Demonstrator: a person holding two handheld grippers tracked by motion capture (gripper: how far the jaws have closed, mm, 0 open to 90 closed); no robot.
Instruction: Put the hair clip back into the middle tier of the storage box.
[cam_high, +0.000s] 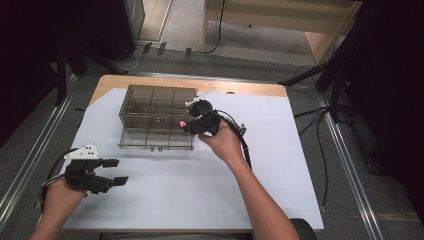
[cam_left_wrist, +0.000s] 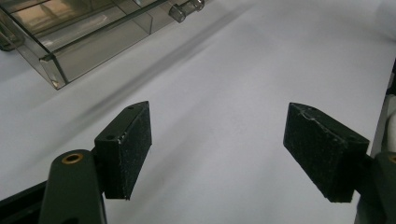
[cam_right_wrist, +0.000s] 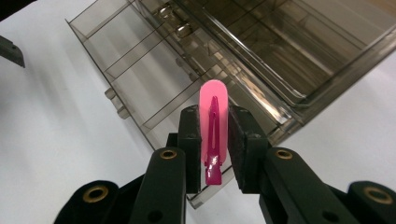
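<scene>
Right gripper (cam_right_wrist: 214, 149) is clamped on the pink hair clip (cam_right_wrist: 213, 128), its long axis standing up between the pads — hanging over the pulled-out drawer (cam_right_wrist: 140, 79) of the smoky clear organizer (cam_high: 157, 117), compartments directly below. Left gripper (cam_high: 114, 171) waits open, well apart on the white sheet (cam_high: 210, 195).

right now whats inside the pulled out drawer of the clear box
The open drawer shows bare divided compartments; the right hand-held gripper, gripping a pink clip, covers its near corner.
</scene>
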